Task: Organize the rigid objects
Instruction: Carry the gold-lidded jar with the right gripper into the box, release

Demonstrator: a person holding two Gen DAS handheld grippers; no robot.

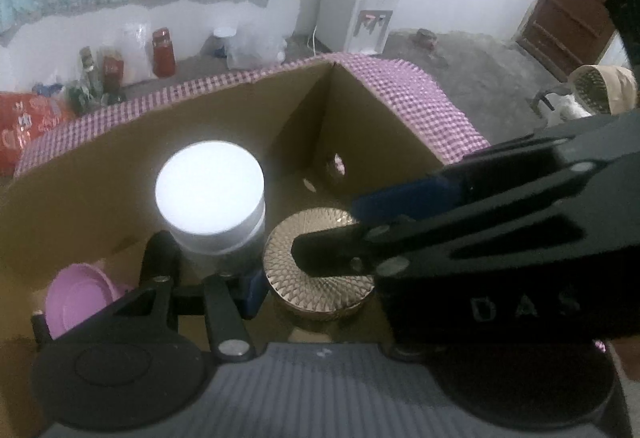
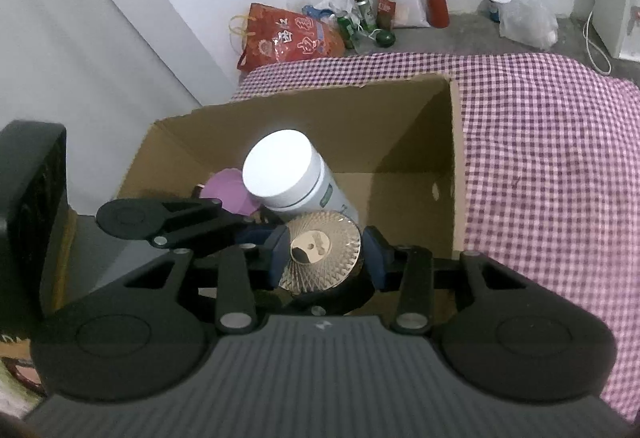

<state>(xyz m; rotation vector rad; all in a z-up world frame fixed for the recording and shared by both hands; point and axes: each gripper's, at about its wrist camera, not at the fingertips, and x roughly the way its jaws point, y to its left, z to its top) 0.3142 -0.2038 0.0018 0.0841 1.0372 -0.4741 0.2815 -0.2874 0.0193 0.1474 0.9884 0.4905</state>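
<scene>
Inside the cardboard box, left jaws grip the white-capped bottle, right the gold-lidded jar.

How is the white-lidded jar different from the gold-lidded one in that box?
The white-lidded jar is taller, with a plain smooth lid; the gold-lidded jar is squat, its lid ribbed in a fan pattern. In the right wrist view the white one leans, while the gold one sits between the right gripper's fingers. Both are round and inside the cardboard box.

Brown cardboard box. White-capped bottle. Gold jar lid with radial ribbed pattern. Pink lid. Tablecloth checked purple and white. Blue gripper pads.
</scene>
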